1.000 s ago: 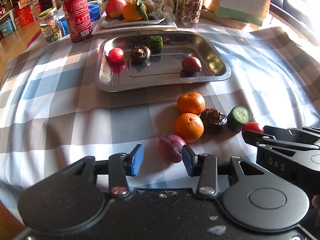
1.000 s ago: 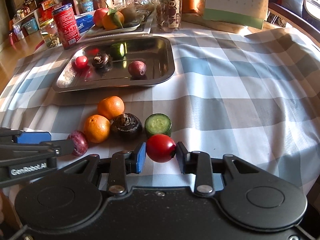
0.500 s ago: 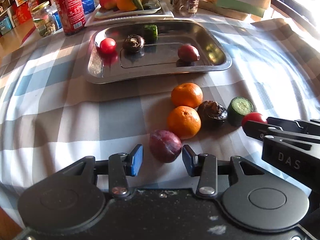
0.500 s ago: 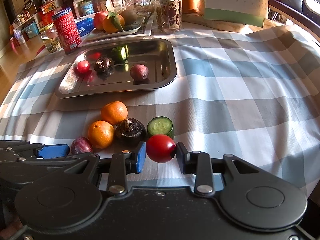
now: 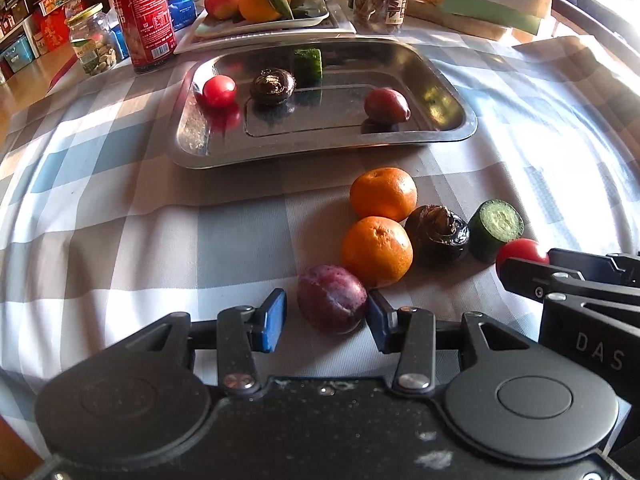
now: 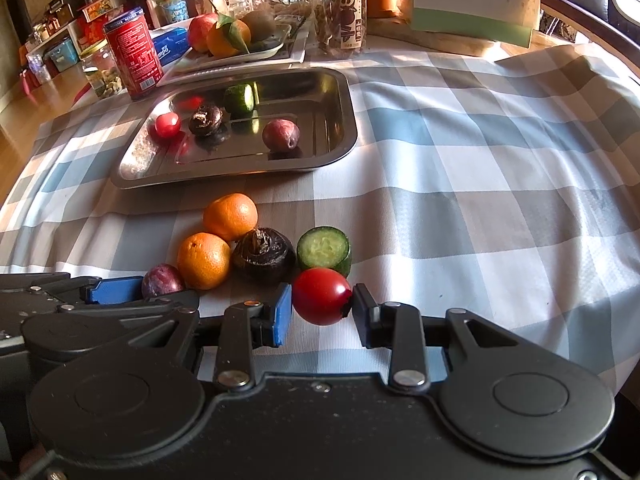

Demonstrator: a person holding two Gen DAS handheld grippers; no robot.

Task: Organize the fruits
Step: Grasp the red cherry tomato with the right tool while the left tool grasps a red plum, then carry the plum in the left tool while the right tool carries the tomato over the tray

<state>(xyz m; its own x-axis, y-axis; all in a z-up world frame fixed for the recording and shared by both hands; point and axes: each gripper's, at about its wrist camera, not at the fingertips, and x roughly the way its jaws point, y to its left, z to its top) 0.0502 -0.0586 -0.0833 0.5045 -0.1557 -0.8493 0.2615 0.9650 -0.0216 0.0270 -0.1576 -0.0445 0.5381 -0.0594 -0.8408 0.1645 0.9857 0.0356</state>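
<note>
Cherry tomato point(image 6: 321, 296) clamped between both pads of right gripper point(image 6: 322, 307), just in front of the cucumber piece point(image 6: 325, 249), off the steel tray point(image 6: 340, 148). Right gripper angled down toward the checked cloth point(image 6: 460, 184). Left gripper point(image 5: 326, 317) angled down likewise, fingers apart around a plum point(image 5: 331, 298): right pad touching it, left pad clear. Two mandarins point(image 5: 377, 250) and a water chestnut point(image 5: 438, 236) lie between plum and tomato.

The worktop point(image 6: 460, 152), under a checked cloth point(image 6: 480, 208), carries a steel tray point(image 6: 344, 132) at eleven o'clock; two oranges point(image 6: 230, 216), a plum point(image 6: 160, 286), perhaps a water chestnut point(image 6: 264, 256) and a cucumber piece point(image 6: 324, 248) lie below it.
</note>
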